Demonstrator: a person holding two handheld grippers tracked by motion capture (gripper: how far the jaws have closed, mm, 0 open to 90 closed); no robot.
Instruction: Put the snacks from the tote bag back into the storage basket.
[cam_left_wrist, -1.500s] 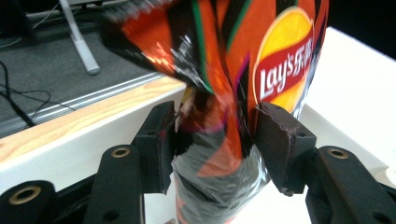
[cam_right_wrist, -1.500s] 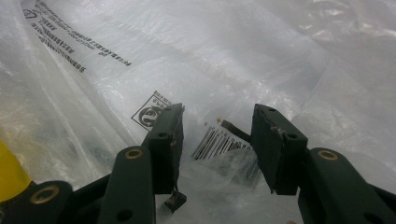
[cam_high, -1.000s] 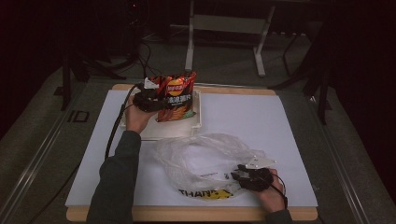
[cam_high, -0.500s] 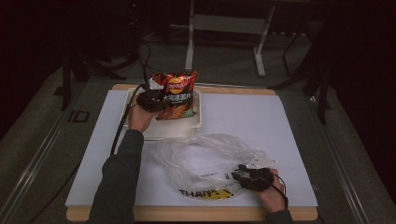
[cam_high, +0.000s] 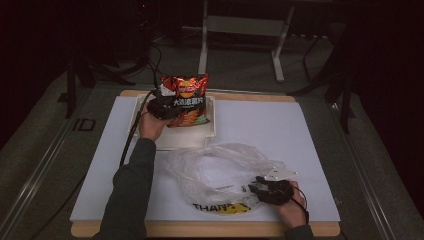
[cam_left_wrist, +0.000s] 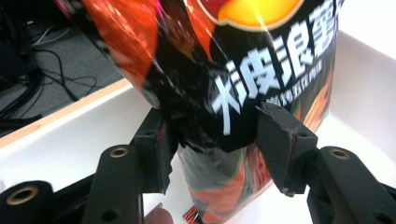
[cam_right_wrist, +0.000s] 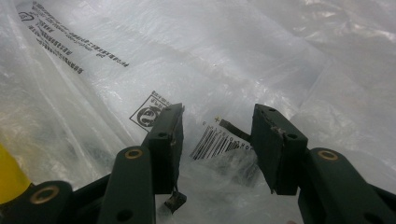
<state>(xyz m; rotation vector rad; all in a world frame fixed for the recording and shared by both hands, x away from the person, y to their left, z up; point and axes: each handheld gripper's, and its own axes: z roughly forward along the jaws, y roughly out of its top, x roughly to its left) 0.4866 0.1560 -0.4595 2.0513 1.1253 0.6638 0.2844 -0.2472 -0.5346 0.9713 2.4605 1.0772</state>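
A red and black chip bag (cam_high: 186, 95) stands upright in a white tray (cam_high: 212, 122) at the back of the table. My left gripper (cam_high: 167, 107) reaches in from the left. In the left gripper view the chip bag (cam_left_wrist: 243, 84) fills the gap of that gripper (cam_left_wrist: 215, 112). Both pads lie against its sides, and the jaws have just been opening a little with the bag still between them. My right gripper (cam_high: 253, 188) rests on a crumpled clear plastic bag (cam_high: 215, 167) at the front. In the right gripper view this gripper (cam_right_wrist: 218, 109) stands open over the film (cam_right_wrist: 210, 56) and a printed barcode.
A white sheet (cam_high: 265, 125) covers a wooden board (cam_high: 200, 230). The plastic bag carries a yellow and black print (cam_high: 220, 207) near the front edge. Beyond the board are a grey floor, cables (cam_high: 150, 55) and a metal stand (cam_high: 240, 25) in the dark.
The chip bag has shifted slightly between the left gripper's jaws and stands a touch higher. The right gripper has stayed on the plastic bag.
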